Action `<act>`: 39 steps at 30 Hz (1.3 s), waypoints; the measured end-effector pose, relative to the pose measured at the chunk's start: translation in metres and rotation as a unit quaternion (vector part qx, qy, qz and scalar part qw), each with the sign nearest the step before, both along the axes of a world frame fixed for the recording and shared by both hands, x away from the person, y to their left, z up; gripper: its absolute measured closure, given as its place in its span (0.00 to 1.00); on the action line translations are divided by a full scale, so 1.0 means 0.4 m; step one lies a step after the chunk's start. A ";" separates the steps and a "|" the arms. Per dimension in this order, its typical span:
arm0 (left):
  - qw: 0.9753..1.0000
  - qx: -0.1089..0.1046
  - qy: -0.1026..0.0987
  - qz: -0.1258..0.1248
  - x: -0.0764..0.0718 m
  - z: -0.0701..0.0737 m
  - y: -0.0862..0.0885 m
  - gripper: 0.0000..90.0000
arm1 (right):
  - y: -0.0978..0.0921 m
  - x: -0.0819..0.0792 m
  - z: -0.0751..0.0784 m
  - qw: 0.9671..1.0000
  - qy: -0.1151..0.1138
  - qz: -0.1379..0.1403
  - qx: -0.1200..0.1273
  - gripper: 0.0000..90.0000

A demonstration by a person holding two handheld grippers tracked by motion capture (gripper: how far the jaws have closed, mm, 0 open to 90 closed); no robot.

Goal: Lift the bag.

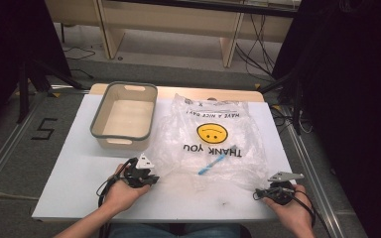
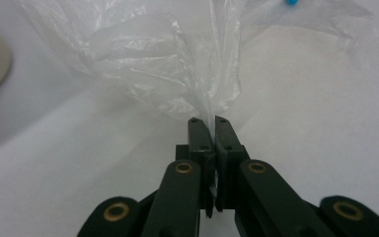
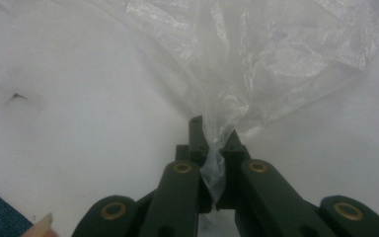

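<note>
Lower frame: left gripper (image 1: pixel 151 179) and right gripper (image 1: pixel 259 194) fingers each pinch a near corner of the plastic bag (image 1: pixel 208 141); clear, crinkled, smiley-printed.

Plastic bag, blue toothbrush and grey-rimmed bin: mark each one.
plastic bag (image 1: pixel 206 133), high view, on its yellow smiley print.
blue toothbrush (image 1: pixel 213 163), high view, mid handle, inside the bag.
grey-rimmed bin (image 1: pixel 97 117), high view, on its left rim.

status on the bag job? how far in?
Done: both grips made. The left gripper and right gripper are each shut on a near corner of the plastic bag. In hand: bag lying on the table, blue item inside. Left: probably lifting it; the bin holds nothing.
</note>
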State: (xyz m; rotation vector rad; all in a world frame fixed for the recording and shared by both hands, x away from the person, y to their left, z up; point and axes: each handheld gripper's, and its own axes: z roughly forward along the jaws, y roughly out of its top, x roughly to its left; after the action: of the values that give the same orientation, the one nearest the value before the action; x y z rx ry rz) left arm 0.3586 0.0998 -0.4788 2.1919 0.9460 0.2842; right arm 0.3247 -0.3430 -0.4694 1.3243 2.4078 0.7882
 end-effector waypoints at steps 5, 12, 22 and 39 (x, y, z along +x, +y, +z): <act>1.000 -0.018 -0.022 -0.004 -0.004 0.021 0.009 0.99 | -0.014 -0.003 0.022 0.999 -0.023 -0.019 0.024 1.00; 0.997 -0.044 -0.070 0.009 -0.008 0.060 0.022 0.99 | -0.022 -0.008 0.052 0.996 -0.061 -0.037 0.047 1.00; 0.992 -0.060 -0.109 0.014 -0.009 0.098 0.029 0.99 | -0.030 -0.011 0.088 0.991 -0.109 -0.054 0.061 1.00; 0.986 -0.077 -0.146 0.021 -0.007 0.143 0.036 0.99 | -0.026 -0.018 0.136 0.978 -0.183 -0.071 0.069 1.00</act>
State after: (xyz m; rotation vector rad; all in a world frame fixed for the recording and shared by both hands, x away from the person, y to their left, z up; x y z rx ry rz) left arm 0.3560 0.1143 -0.4216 1.9266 0.8225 0.5204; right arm 0.3175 -0.3535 -0.4150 1.2553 1.9823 1.0701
